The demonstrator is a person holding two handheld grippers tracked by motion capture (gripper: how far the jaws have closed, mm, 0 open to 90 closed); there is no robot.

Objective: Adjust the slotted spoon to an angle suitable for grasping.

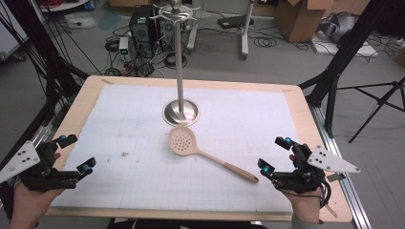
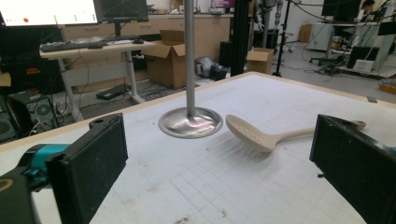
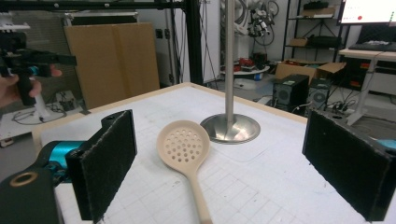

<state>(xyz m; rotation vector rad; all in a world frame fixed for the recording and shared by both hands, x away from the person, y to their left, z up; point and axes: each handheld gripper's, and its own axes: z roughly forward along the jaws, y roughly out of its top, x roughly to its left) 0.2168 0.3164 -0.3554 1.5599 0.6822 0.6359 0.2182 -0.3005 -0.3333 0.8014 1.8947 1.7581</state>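
Desk (image 1: pixel 119 95), white gridded mat; steel utensil stand (image 1: pixel 181 112) upright toward the far edge at mid-width, beige slotted spoon (image 1: pixel 183 141) flat just in front of its base, handle running toward the near right corner. Left gripper (image 1: pixel 71 152) at the near left corner and right gripper (image 1: pixel 274 153) at the near right corner, both released with nothing between the jaws, each held low in a hand and aimed inward at the centre. Risk, judged: the thin handle lies flush on the mat, so closing on it from too high may skid it away or knock the bowl into the stand's base.
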